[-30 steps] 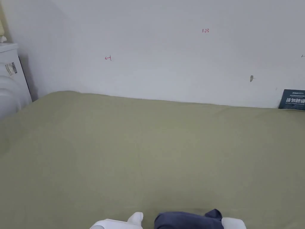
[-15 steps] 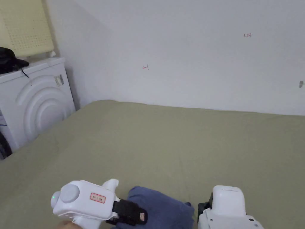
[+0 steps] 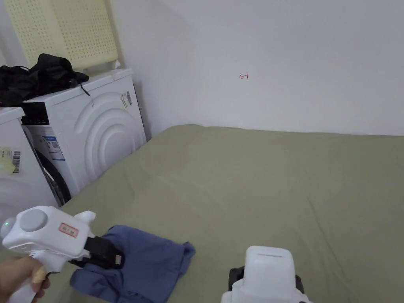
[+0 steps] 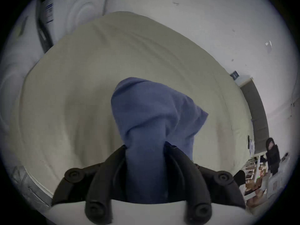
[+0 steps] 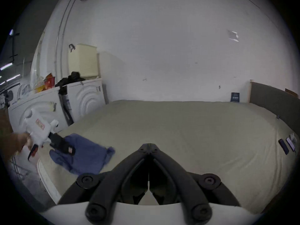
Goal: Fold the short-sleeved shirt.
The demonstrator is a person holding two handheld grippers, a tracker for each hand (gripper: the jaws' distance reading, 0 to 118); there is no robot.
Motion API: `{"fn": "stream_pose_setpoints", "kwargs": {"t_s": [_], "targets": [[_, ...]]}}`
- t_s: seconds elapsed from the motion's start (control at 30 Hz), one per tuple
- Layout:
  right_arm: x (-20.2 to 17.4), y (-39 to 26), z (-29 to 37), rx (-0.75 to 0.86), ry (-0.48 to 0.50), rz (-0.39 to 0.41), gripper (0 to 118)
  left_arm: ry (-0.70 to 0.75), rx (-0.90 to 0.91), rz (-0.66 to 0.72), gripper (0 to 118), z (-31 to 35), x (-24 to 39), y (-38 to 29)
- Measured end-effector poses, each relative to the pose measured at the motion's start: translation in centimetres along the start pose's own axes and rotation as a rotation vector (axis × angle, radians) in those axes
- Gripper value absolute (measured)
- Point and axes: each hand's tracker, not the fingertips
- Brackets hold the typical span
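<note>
Spreading across the frame, the green bed point(image 3: 256, 185) serves as my folding surface; the blue shirt point(image 3: 150, 262) lies bunched at its near left corner, still unfolded. My left gripper point(image 4: 144, 149) pinches a wad of the shirt between both jaws, presumably to drag it toward open bed. My right gripper point(image 5: 148, 145), jaws pressed together on nothing, waits beside it

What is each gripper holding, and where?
Left gripper clamps a bunched fold of the blue shirt; which part cannot be told. Right gripper is shut on nothing.
</note>
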Motion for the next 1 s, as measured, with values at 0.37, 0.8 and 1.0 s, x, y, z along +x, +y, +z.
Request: {"fn": "stream_pose_setpoints", "kwargs": {"t_s": [0.37,0.8,1.0], "targets": [[5.0,0.2,1.0,-0.031,-0.004,0.029,0,0.373,0.443,0.094,40,6.6,2.6,-4.2],[21.2,1.7,9.6,0.084,-0.122,0.032,0,0.257,0.800,-0.147,0,4.4,32.4,-20.6],[30.0,2.0,14.5,0.101,-0.190,0.046,0,0.178,0.894,-0.231,0,4.4,43.8,-26.5]]}}
